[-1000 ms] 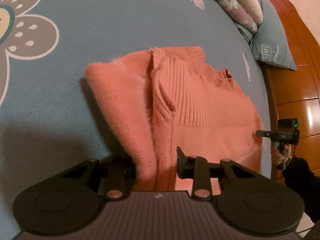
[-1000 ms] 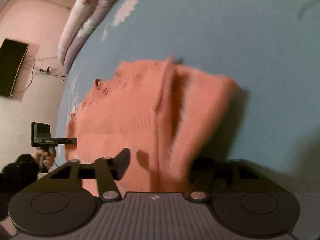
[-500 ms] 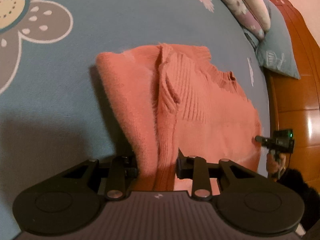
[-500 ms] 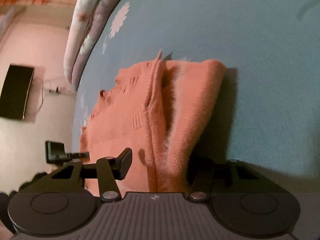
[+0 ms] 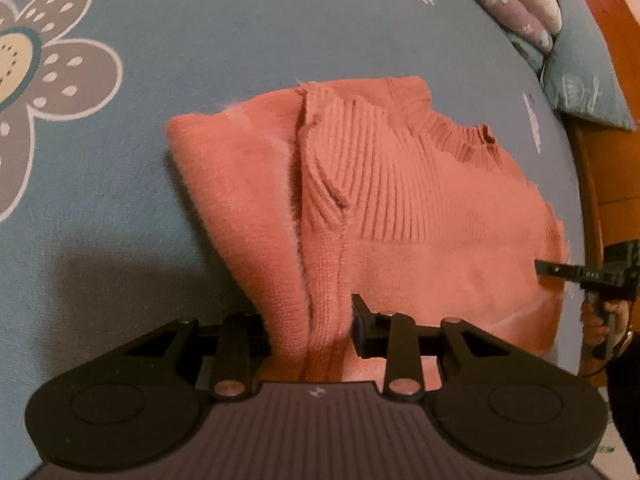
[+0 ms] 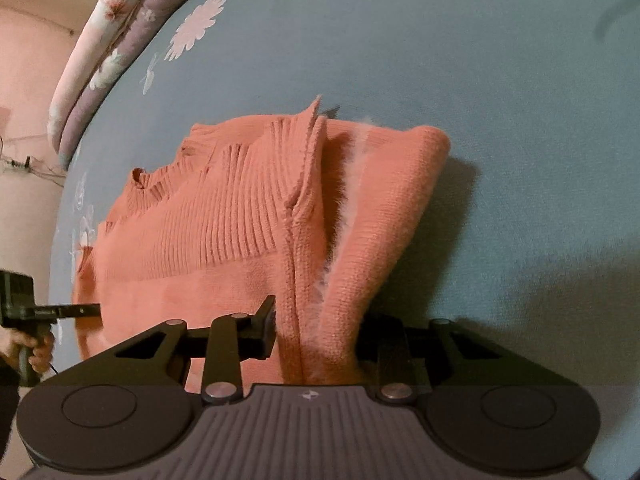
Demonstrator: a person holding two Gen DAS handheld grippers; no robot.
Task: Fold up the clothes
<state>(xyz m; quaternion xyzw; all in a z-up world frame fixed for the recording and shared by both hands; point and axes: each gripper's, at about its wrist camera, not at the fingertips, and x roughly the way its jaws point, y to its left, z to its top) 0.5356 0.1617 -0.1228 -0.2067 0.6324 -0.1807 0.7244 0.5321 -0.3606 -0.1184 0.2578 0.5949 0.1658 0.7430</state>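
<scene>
From the left wrist camera, we have the left gripper [image 5: 310, 330] clenched on a bunched edge of the salmon knit sweater [image 5: 420, 208], the fabric rising in a pleat between its pads. The sweater lies on the blue flowered bedspread [image 5: 200, 32], ribbed collar toward the pillows [image 5: 580, 92] and wooden headboard [image 5: 616, 184]. At the far right edge the other tool shows, held in a hand [image 5: 604, 320] and touching the sweater's side.

From the right wrist camera, the right gripper [image 6: 316, 336] is closing on its own bunch of the sweater [image 6: 208, 240]; both fingers already sit against the knit, so we judge the hold as nearly set. The other tool, in a hand [image 6: 34, 348], appears at the left.

To do this fold well, we should let the right grip finish before lifting, then raise both bunches together and evenly, keeping the edge taut between us so the knit carries over flat. The fuzzy yarn may slip, so we avoid jerking.
</scene>
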